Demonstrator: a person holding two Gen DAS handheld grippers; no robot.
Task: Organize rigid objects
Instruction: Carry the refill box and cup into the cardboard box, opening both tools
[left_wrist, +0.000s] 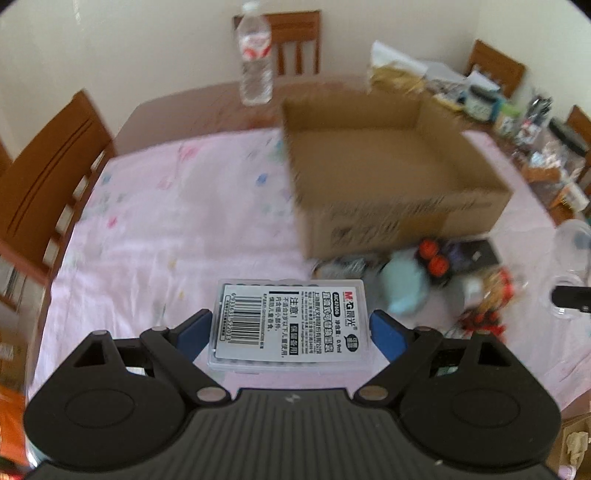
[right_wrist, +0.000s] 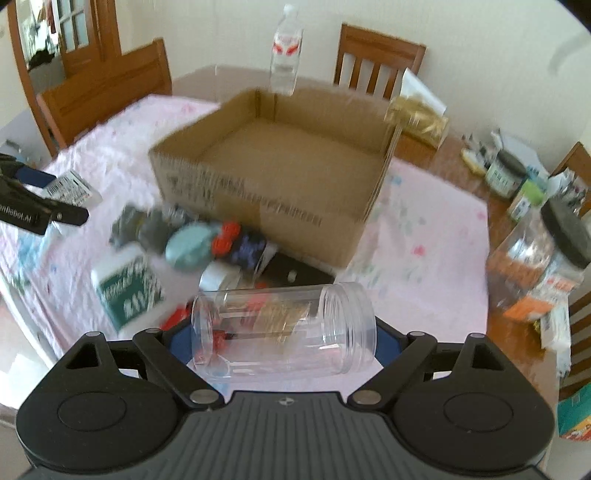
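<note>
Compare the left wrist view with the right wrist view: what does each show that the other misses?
Only the left wrist view shows the left gripper clamping a flat barcoded case. Only the right wrist view shows the right gripper gripping a clear lidless jar sideways, plus a green-and-white box. Both show the empty cardboard box, water bottle and pink tablecloth.

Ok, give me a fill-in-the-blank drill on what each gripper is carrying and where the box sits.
1. The left gripper holds a flat plastic case whose label bears a ____.
2. The right gripper holds a clear ____ with no lid.
3. The cardboard box stands open and ____ inside.
4. Behind the box stands a water ____ .

Missing words: barcode; jar; empty; bottle
</note>
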